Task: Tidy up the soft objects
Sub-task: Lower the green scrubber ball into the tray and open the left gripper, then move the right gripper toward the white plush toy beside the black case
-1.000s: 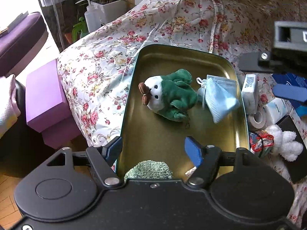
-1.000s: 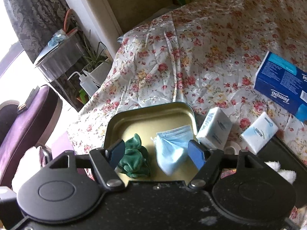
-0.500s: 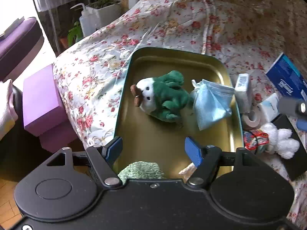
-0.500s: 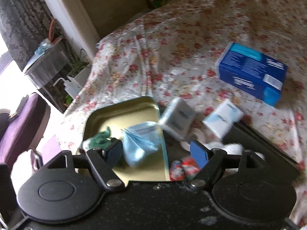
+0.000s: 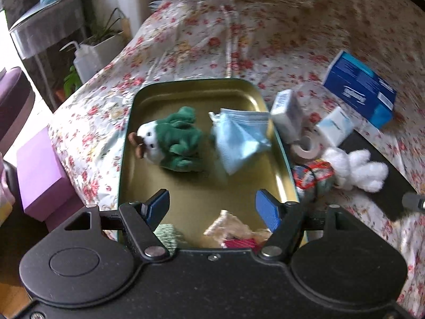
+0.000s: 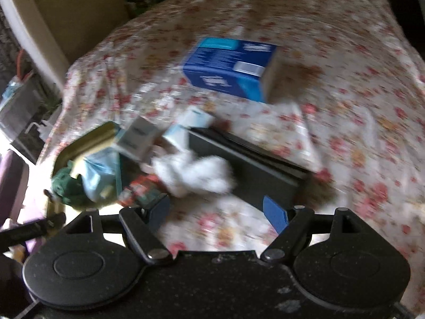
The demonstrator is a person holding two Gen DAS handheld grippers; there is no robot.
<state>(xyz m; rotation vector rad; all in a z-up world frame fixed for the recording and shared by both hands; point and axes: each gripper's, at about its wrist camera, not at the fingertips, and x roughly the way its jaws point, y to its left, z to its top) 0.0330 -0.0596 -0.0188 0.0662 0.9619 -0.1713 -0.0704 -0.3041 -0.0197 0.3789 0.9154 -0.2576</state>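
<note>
A gold metal tray point(image 5: 202, 199) lies on the flowered bedspread. It holds a green and white plush toy point(image 5: 172, 139), a light blue face mask point(image 5: 239, 138), a green knitted piece point(image 5: 166, 235) and a beige cloth point(image 5: 228, 226). My left gripper point(image 5: 212, 206) is open and empty over the tray's near end. A white fluffy plush point(image 6: 196, 172) lies right of the tray on a black flat box point(image 6: 252, 164); it also shows in the left wrist view point(image 5: 356, 167). My right gripper point(image 6: 216, 212) is open and empty, just short of the white plush.
A blue tissue box point(image 6: 231, 65), small white packs point(image 5: 287, 111), a tape roll point(image 5: 305, 146) and a red patterned item point(image 5: 310, 175) lie right of the tray. A purple box point(image 5: 37, 170) stands beside the bed at left. A plant and squeeze bottle point(image 5: 85, 58) stand behind.
My right gripper has swung right, from over the tray toward the white plush and black box. My left gripper has pulled back slightly and turned right. Both stay open.
</note>
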